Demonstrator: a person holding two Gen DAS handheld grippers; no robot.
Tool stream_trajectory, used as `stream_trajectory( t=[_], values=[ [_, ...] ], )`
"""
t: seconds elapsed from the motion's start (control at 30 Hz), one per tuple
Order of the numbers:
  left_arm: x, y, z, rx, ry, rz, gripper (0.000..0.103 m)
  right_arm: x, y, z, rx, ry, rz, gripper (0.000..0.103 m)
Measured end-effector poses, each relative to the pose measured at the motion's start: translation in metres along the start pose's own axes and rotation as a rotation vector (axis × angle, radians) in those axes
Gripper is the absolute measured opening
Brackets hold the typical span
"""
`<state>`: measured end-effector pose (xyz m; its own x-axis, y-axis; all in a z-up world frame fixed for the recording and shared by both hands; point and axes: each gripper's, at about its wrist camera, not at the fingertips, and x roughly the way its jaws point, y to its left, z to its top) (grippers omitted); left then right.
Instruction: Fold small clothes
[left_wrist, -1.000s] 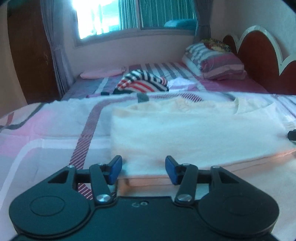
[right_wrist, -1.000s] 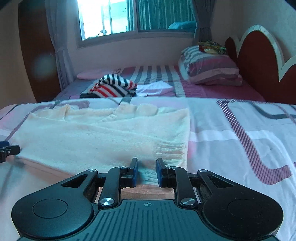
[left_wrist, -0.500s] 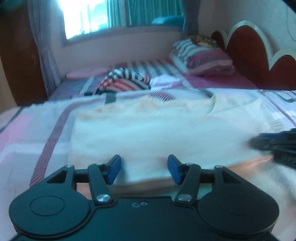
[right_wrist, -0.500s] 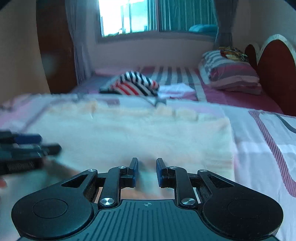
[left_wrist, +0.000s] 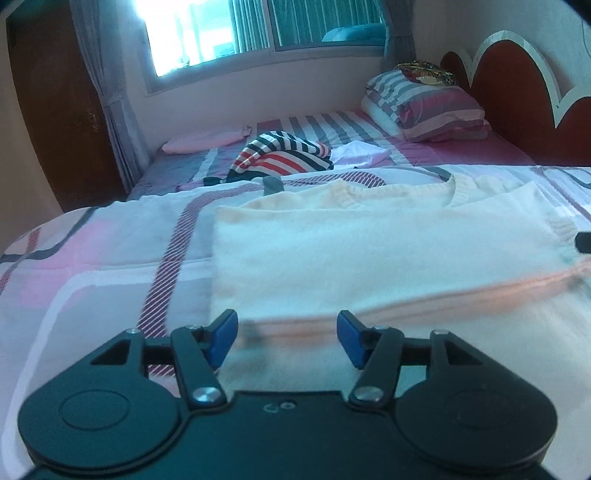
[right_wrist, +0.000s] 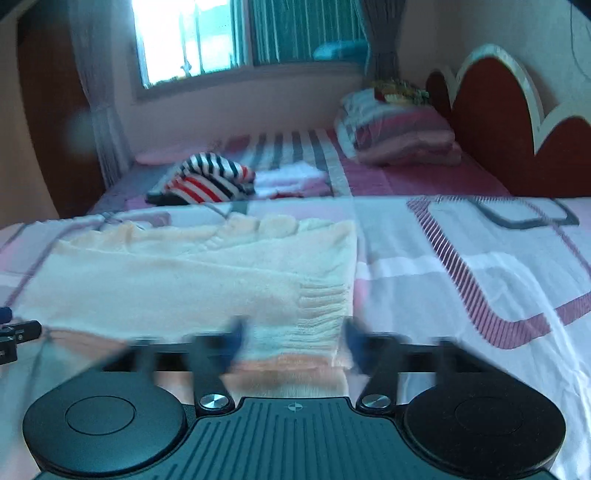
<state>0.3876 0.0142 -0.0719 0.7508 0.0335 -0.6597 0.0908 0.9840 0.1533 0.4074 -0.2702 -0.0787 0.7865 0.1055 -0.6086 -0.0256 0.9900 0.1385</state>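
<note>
Cream sweater lies flat on the bed, long axis running side to side between both claws, near hem toward them. Left claw wide, empty, at the hem's left end. Right claw opening, hem's ribbed right corner between its jaws, unpinched. Each claw equally near its own end.

Cream knitted sweater, folded to a flat rectangle, apparently double-layered, lies neckline-away on the pink-patterned bedsheet
</note>
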Motion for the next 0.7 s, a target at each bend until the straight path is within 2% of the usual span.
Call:
stream_trajectory(
  t=[0.2,0.37,0.43,0.57,0.63,0.7],
  values=[
    [-0.049,0.003,-0.019,0.023,-0.028,0.007,0.059,-0.056,0.001,-0.015,0.000,-0.021,0.037,0.064],
    [-0.092,0.009,-0.044,0.046,-0.052,0.027,0.070,-0.107,-0.004,-0.037,0.027,-0.004,0.054,0.064],
    [-0.112,0.018,-0.062,0.053,-0.053,0.026,0.068,-0.129,-0.012,-0.050,0.047,0.008,0.076,0.064],
    [-0.141,0.039,-0.101,0.026,0.000,-0.023,0.048,-0.172,-0.036,-0.081,0.103,0.052,0.103,0.064],
    [-0.155,0.050,-0.122,-0.007,0.026,-0.061,0.048,-0.190,-0.047,-0.098,0.140,0.089,0.145,0.064],
    [-0.167,0.061,-0.143,-0.055,0.061,-0.112,0.048,-0.207,-0.053,-0.118,0.161,0.125,0.189,0.058]
  ],
)
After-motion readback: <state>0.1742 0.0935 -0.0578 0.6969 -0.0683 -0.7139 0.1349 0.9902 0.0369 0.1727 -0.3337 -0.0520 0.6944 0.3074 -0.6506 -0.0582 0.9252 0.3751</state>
